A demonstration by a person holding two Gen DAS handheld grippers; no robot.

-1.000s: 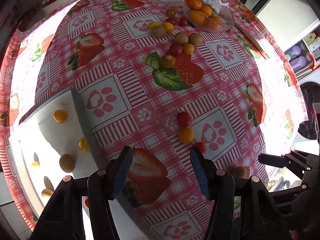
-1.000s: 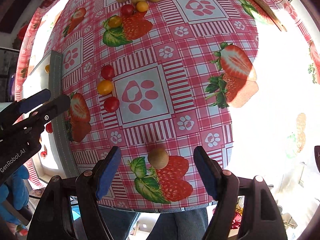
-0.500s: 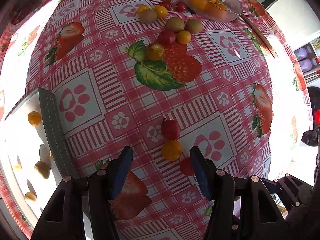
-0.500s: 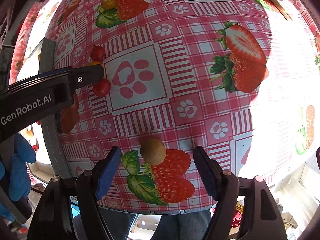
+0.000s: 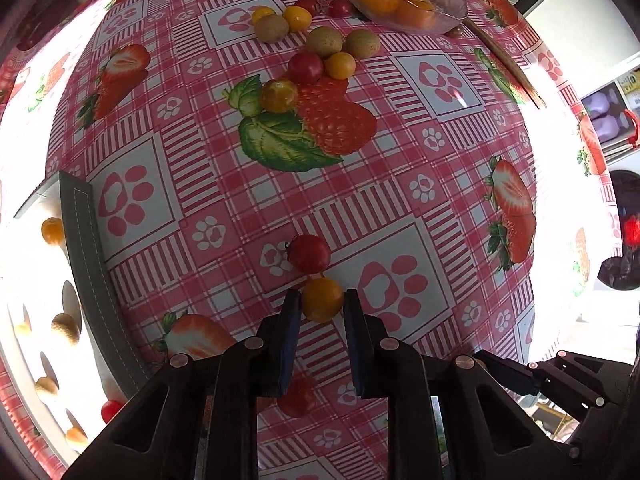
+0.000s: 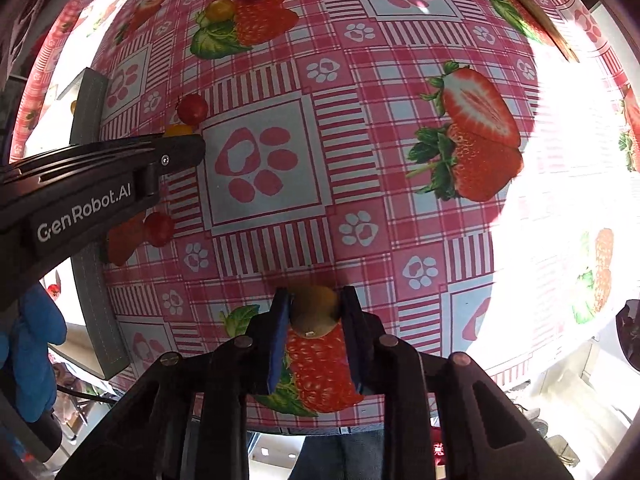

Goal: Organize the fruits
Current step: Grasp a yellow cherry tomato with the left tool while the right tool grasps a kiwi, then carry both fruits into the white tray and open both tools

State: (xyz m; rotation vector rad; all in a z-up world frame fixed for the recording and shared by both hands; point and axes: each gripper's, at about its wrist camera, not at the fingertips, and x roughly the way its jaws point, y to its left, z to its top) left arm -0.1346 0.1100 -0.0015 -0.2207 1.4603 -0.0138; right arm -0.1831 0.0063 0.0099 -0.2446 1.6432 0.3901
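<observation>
White "GenRobot.AI" lettering on left gripper [image 6: 178,136].

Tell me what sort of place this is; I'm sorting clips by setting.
Most likely a home kitchen or dining area: a table under a strawberry-print tablecloth, a glass bowl of oranges, and what looks like a washing machine at the right edge.

Strawberry-print tablecloth [image 5: 224,200] (red checks); scattered small fruits [image 5: 308,68], glass bowl [image 5: 448,16].
</observation>
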